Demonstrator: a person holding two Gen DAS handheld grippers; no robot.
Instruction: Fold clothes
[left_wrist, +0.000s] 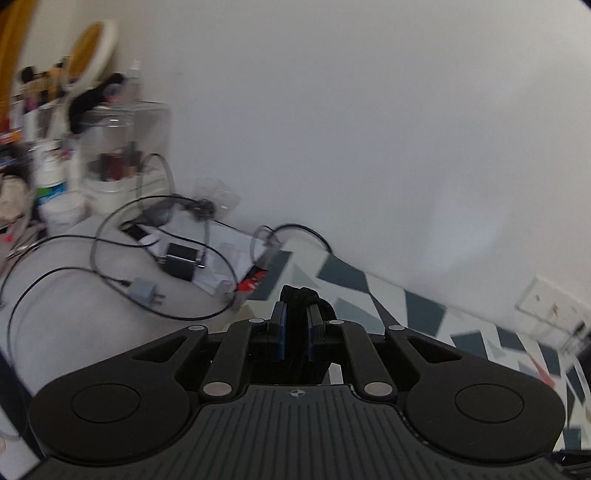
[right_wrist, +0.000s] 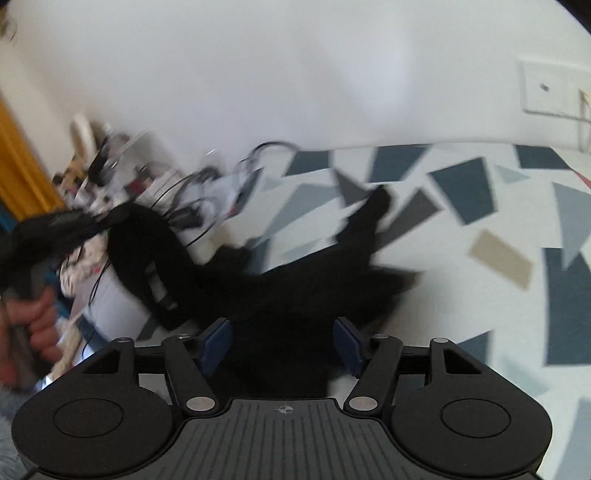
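Mostly blurred, black garment (right_wrist: 295, 288) hides between left gripper (left_wrist: 296, 317) fingers.

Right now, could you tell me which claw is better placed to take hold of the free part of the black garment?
The right claw: it is open directly over the black garment on the patterned sheet, while the left claw is already shut on one end.

No legible text, brand or number found in either view. Red-and-black label on small packet (left_wrist: 253, 281) among cables seen, print too blurred to be read. Green-and-white label on white bottle (left_wrist: 50, 184) likewise unreadable. Only sign made out: small crosshair mark (left_wrist: 296, 393) on left gripper body, same crosshair mark (right_wrist: 284, 409) on right gripper body.
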